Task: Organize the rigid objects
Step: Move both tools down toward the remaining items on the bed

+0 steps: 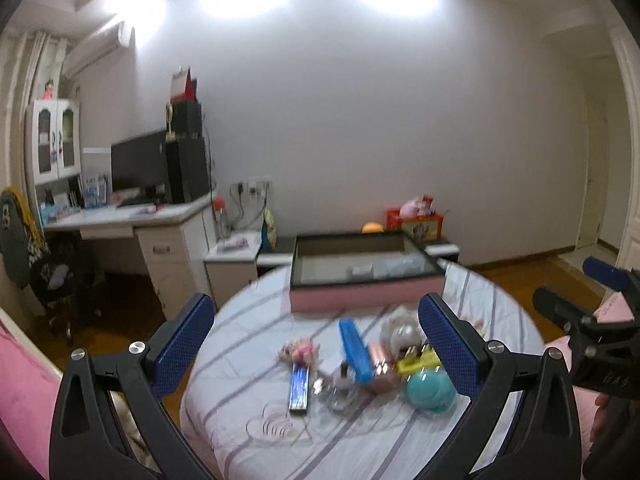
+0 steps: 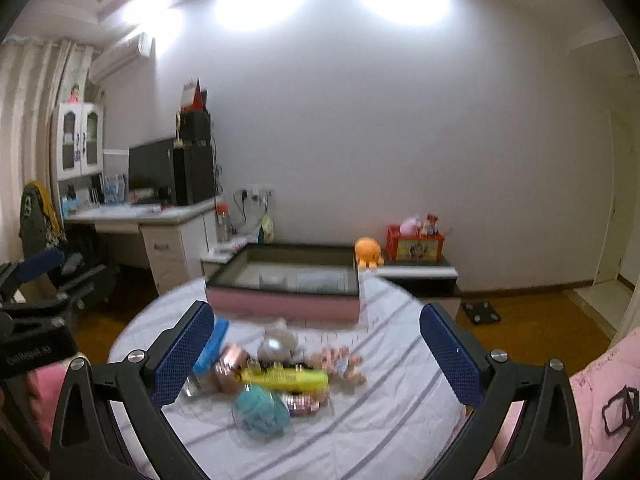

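Note:
A heap of small objects lies on a round table with a striped cloth (image 1: 248,364) (image 2: 400,364). It holds a blue box (image 1: 354,350) (image 2: 212,346), a teal round thing (image 1: 430,392) (image 2: 260,410), a yellow item (image 1: 418,362) (image 2: 288,378), a flat striped blue piece (image 1: 299,392), a pink floral toy (image 1: 300,350) (image 2: 340,362) and a grey plush (image 2: 278,344). A pink box with a dark rim (image 1: 360,298) (image 2: 284,304) stands open at the table's far side. My left gripper (image 1: 318,350) and right gripper (image 2: 316,354) are both open and empty above the near side.
My right gripper's body shows at the right edge of the left wrist view (image 1: 600,328). A white desk (image 1: 132,216) with a monitor stands at the left. A low shelf (image 2: 416,272) with an orange plush (image 2: 366,254) is behind the table. Pink fabric (image 2: 600,400) lies at the right.

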`<state>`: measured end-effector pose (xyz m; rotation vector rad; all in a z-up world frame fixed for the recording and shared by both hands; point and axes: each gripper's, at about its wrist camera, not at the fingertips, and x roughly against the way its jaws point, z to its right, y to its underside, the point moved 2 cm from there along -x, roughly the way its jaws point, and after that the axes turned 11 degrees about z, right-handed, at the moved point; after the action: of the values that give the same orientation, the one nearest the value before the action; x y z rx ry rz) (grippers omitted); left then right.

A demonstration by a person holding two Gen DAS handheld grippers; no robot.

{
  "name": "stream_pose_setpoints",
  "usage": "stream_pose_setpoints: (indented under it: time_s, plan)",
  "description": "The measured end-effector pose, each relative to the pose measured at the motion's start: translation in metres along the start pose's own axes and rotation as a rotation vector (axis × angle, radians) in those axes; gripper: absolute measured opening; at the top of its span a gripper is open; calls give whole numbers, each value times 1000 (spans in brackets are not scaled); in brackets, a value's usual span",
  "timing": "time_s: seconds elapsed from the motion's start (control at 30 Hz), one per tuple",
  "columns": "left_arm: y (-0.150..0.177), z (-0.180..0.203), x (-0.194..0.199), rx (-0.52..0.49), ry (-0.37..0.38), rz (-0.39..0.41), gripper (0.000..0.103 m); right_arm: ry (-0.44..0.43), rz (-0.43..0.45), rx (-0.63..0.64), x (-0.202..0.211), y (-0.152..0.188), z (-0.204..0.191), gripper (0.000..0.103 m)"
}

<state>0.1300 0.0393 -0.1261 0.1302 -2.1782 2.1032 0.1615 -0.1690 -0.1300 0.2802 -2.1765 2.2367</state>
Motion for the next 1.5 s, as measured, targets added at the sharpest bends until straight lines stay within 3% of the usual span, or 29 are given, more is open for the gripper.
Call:
stream_pose_setpoints:
  time_s: [0.23,0.43,0.8,0.83,0.9,0.93,1.27,1.4,1.5]
  plan:
    - [55,-12,-31,5,-7,-169,103,-31,-227,5,-44,74,-16,103]
    - [81,-20,-48,-18,-17,-253,103,-51,-342,16,-74,115,-27,103]
    - [96,-29,-68,-9,-10,-313,103,-121,-382,125,-88,122,-48,89]
    - [97,-28,-69,-11,-9,-317,103,-130,-392,130,-90,125,-50,79]
    - [100,-27,-71,-20,-6,-331,103,-127,-400,131,-91,129,-49,75]
    - [102,-27,-72,-24,-5,-335,103,-142,-397,122,-89,129,-47,67]
    - [121,-33,-92,0,-28,-399,103,-168,-409,2,-67,125,-15,66]
    - [117,-21,-96,19,28,-378,103,-152,-392,-59,-60,119,6,66]
    - [119,-4,-101,-33,48,-378,102,-122,-387,-61,-61,116,14,66]
